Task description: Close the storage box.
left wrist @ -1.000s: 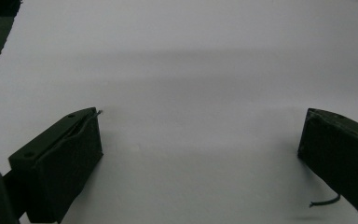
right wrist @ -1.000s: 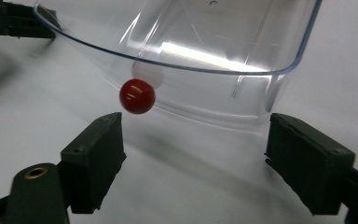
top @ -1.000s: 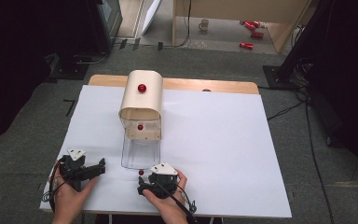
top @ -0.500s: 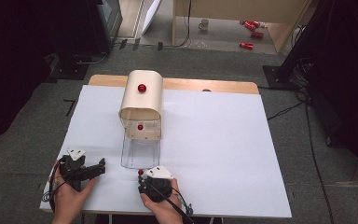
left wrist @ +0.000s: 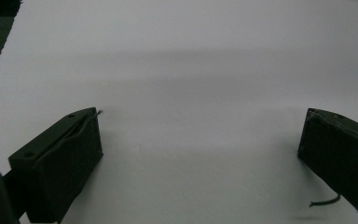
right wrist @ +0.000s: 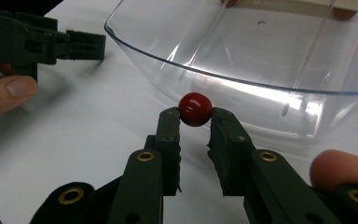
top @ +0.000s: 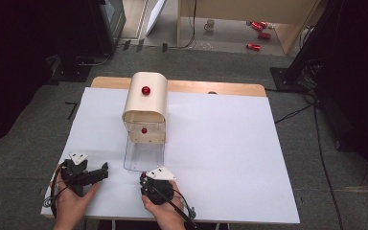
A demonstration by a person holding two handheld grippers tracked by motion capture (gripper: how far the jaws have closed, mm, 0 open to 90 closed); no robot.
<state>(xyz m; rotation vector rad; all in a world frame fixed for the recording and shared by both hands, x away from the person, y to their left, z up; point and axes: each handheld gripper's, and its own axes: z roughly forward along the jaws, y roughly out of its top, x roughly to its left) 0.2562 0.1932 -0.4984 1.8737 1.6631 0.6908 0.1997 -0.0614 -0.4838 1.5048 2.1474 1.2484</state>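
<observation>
1. Right gripper [right wrist: 195, 122]: jaws have just been closing and now pinch a small red ball [right wrist: 195, 108] between the tips. The ball is the knob on the front of a clear plastic drawer [right wrist: 261, 60].
2. A second ago the right gripper sat a little back from the drawer front, in the high view; now it is up at the knob [top: 143, 176], so the reach is done and the grip is made.
3. The drawer [top: 143, 155] is at the near end of a cream cabinet [top: 144, 105] on the white table [top: 230, 143], already sticking out toward the person. A second red knob [top: 144, 130] shows on the cabinet front above it, another on top.
4. Judgement: next is a pull or push on the drawer; which one is unclear.
5. Left gripper [left wrist: 200, 140]: jaws wide, nothing between, resting on the table, well left of the drawer; same place as a second ago.
</observation>
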